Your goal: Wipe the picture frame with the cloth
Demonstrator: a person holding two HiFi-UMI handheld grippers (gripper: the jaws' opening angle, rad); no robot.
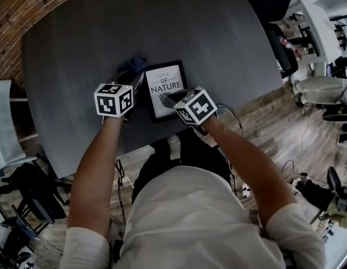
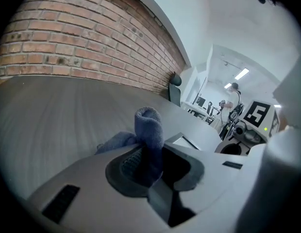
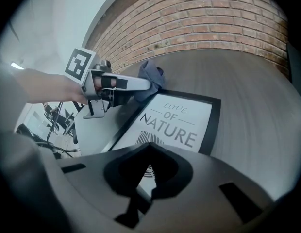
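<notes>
A black picture frame with a white "LOVE OF NATURE" print lies flat on the dark table. My left gripper is shut on a blue cloth, which hangs at the frame's far left corner. In the left gripper view the cloth sticks up from between the jaws, and a corner of the frame shows just beyond. My right gripper is shut, its tips at the frame's near end. In the right gripper view the frame lies under the closed jaws, with the cloth at its far corner.
A brick wall runs behind the table. The table's front edge is close to the person's body. Chairs and office equipment stand on the wooden floor to the right, and a dark chair stands at lower left.
</notes>
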